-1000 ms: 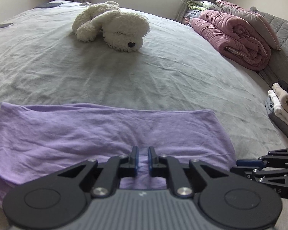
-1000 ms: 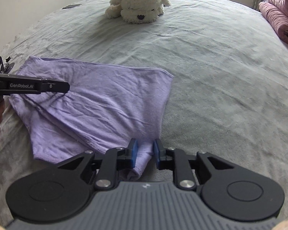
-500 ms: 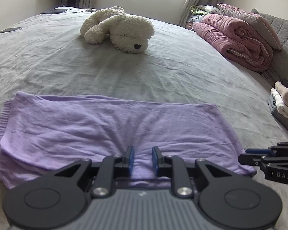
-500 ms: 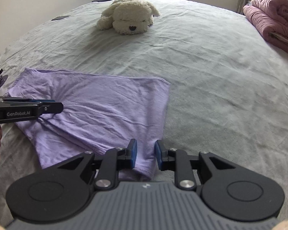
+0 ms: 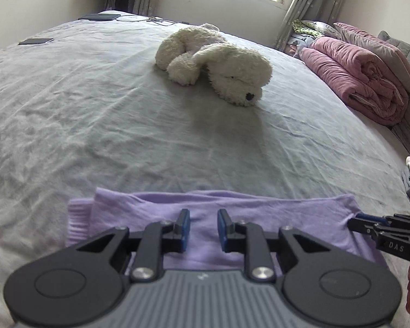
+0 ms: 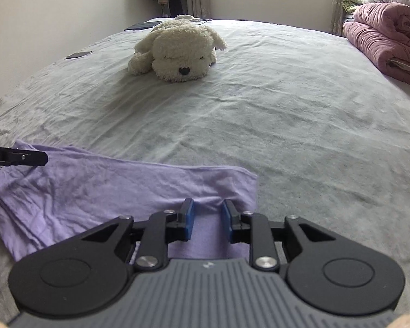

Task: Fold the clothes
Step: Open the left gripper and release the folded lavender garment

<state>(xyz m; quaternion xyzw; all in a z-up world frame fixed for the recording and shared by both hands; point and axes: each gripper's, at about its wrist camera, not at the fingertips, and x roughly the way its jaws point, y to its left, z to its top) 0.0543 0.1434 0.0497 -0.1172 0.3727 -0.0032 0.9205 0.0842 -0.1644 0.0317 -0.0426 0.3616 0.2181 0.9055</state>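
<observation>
Both tools have just been opening: my left tool (image 5: 203, 227) and my right tool (image 6: 207, 218) stand released over the purple garment (image 6: 101, 188), folded on the bed (image 6: 287, 125). It is soft and light; I would grip its edges.

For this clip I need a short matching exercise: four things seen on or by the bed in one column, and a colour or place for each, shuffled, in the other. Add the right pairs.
Things:
1. folded garment
2. plush dog
3. rolled quilt
4. dark flat device

Descriptions:
A. pink, along the bed's right side by the pillows
B. lilac, at the near edge of the bed, under both grippers
C. cream, lying mid-bed, nose towards the cameras
D. near the bed's far left edge, close to the wall

Pairs: 1-B, 2-C, 3-A, 4-D
</observation>
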